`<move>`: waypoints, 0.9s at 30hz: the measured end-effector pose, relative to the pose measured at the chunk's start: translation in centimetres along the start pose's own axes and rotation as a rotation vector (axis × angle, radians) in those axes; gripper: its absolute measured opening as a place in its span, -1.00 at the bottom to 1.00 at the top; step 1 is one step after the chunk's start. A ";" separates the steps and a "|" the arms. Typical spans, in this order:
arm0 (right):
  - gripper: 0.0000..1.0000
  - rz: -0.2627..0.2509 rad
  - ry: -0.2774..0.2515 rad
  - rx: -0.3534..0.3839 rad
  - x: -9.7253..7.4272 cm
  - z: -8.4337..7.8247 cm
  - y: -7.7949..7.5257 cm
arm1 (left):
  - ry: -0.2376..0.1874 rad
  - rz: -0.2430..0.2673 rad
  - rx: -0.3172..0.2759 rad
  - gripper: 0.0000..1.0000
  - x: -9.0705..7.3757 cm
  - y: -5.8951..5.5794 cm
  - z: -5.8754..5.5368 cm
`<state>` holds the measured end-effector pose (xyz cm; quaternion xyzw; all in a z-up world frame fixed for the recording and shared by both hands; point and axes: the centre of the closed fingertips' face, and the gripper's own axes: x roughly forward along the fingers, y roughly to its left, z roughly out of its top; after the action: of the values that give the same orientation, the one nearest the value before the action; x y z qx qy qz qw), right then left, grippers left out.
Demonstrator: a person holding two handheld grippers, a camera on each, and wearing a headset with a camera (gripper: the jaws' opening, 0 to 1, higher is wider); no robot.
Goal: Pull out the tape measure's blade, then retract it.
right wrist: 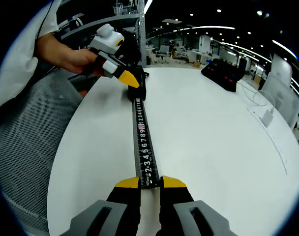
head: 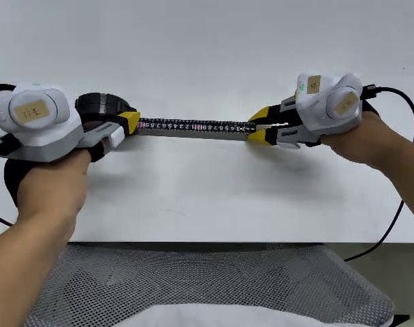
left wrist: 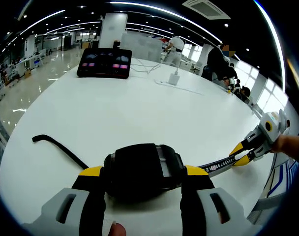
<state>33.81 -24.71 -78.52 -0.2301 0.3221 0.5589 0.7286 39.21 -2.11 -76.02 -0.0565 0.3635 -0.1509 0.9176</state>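
Over white workbench (head: 207,204) hangs black round-cased tape measure (head: 101,107), its dark numbered steel blade (head: 193,127) stretched out straight. Case sits clamped in left gripper (left wrist: 143,172); right gripper (right wrist: 149,184) is pinched tight on blade's tip. Blade prob. springy, thin-edged: hold the tip, feed back slowly.

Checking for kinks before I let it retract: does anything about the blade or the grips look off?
Nothing stands out. The blade runs straight from the case, clamped in the left hand-held gripper, to the right hand-held gripper pinching its tip. No kink or twist shows.
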 end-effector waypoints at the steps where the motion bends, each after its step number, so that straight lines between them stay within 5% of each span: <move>1: -0.80 0.001 -0.003 -0.001 0.1 0.1 0.0 | 0.000 -0.001 -0.001 0.14 0.0 0.0 0.0; 27: -0.80 0.035 -0.067 -0.010 3.5 4.5 0.1 | -0.004 -0.017 -0.035 0.14 -0.2 0.2 0.1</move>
<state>35.28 -19.25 -78.00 -0.2093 0.2985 0.5808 0.7278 39.20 -1.88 -75.89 -0.0758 0.3639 -0.1524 0.9157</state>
